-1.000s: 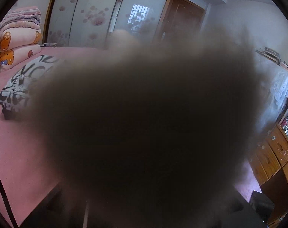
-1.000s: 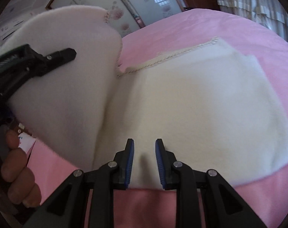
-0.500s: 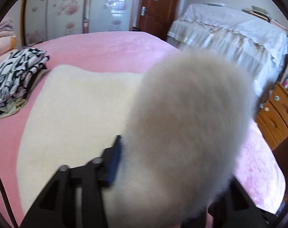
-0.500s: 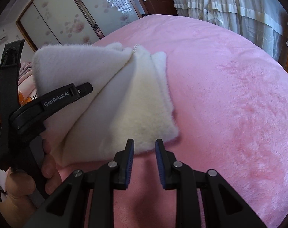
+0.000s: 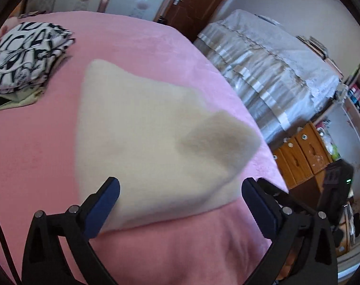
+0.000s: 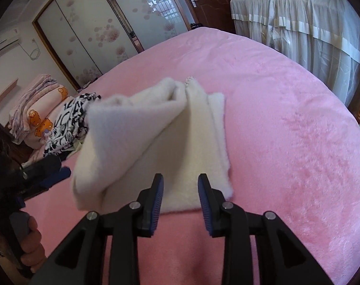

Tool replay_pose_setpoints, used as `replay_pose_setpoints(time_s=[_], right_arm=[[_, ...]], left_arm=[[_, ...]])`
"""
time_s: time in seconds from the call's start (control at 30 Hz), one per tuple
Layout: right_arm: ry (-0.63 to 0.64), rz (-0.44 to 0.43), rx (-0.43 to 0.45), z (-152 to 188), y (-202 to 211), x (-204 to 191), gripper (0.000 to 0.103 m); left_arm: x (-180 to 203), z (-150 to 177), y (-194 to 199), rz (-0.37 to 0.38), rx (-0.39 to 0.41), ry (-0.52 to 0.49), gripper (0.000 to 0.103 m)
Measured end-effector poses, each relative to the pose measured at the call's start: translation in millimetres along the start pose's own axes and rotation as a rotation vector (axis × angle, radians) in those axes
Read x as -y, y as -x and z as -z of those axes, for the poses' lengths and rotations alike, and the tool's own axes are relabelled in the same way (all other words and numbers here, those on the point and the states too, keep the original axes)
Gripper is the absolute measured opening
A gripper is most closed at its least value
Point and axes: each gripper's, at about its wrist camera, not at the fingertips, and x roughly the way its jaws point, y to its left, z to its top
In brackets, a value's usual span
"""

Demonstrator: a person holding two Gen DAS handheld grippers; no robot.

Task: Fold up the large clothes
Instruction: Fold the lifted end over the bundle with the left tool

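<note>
A cream fleece garment (image 5: 142,133) lies folded on the pink bed (image 5: 32,156); its top flap is still falling, with one corner (image 5: 222,140) raised. In the right wrist view the garment (image 6: 156,142) shows as a thick folded stack with its upper layer loose on the left. My left gripper (image 5: 180,199) is wide open and empty at the garment's near edge; it also shows in the right wrist view (image 6: 47,175), apart from the cloth. My right gripper (image 6: 180,190) is partly open and empty, its fingertips just over the garment's near edge.
A black-and-white patterned pile of clothes (image 5: 25,52) lies at the far left of the bed, also in the right wrist view (image 6: 68,118). A lace-covered bed or sofa (image 5: 263,71) and wooden drawers (image 5: 303,154) stand to the right. Folded quilts (image 6: 37,111) sit by the wardrobe (image 6: 89,38).
My left gripper carried the garment's flap over, then opened and let it go; the flap is dropping onto the stack. The right gripper opened slightly and pulled back a little.
</note>
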Motion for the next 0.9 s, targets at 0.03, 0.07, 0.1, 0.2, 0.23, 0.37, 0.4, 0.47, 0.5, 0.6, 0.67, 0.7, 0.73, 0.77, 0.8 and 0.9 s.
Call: replay_pose_setpoints(time_s=[0.03, 0.07, 0.1, 0.2, 0.23, 0.37, 0.4, 0.47, 0.5, 0.6, 0.67, 0.7, 0.73, 0.77, 0.8, 0.9], right_arm=[[0.002, -0.023, 0.009, -9, 4, -4, 0.044], [0.006, -0.044, 0.018, -19, 7, -10, 0.046], [0.012, -0.060, 0.020, -29, 8, -15, 0.049], [0.042, -0.126, -0.027, -61, -1, -37, 0.052], [0.054, -0.146, -0.052, -70, -8, -43, 0.052], [0.125, -0.095, -0.243, -93, -61, -68, 0.052], [0.139, -0.089, -0.296, -95, -75, -71, 0.052], [0.150, -0.067, -0.412, -93, -106, -72, 0.052], [0.139, -0.057, -0.459, -90, -118, -67, 0.052], [0.103, -0.035, -0.524, -80, -145, -55, 0.034], [0.088, -0.056, -0.504, -74, -145, -47, 0.026], [0.091, -0.062, -0.480, -73, -139, -45, 0.021], [0.108, -0.061, -0.445, -72, -129, -46, 0.019], [0.139, -0.061, -0.410, -70, -117, -51, 0.018], [0.169, -0.057, -0.360, -71, -103, -53, 0.017], [0.174, -0.053, -0.257, -74, -69, -46, 0.016]], left_arm=[[-14, -2, 0, -0.057, -0.005, 0.012, 0.102], [-29, -3, 0, -0.118, -0.017, 0.033, 0.102], [-42, -5, 0, -0.147, -0.024, 0.053, 0.102], [-80, -10, -6, -0.174, -0.068, 0.119, 0.102], [-90, -12, -11, -0.180, -0.092, 0.133, 0.102], [-116, -13, -33, -0.173, -0.186, 0.195, 0.102], [-119, -12, -33, -0.161, -0.187, 0.208, 0.102], [-121, -15, -37, -0.145, -0.185, 0.201, 0.102], [-119, -16, -40, -0.147, -0.185, 0.191, 0.102], [-113, -20, -49, -0.139, -0.196, 0.169, 0.102], [-109, -22, -53, -0.130, -0.205, 0.160, 0.102], [-105, -24, -53, -0.132, -0.209, 0.150, 0.102], [-99, -29, -56, -0.137, -0.210, 0.139, 0.102], [-95, -31, -56, -0.140, -0.208, 0.123, 0.102], [-87, -33, -55, -0.145, -0.205, 0.099, 0.101], [-61, -38, -51, -0.127, -0.182, 0.033, 0.101]])
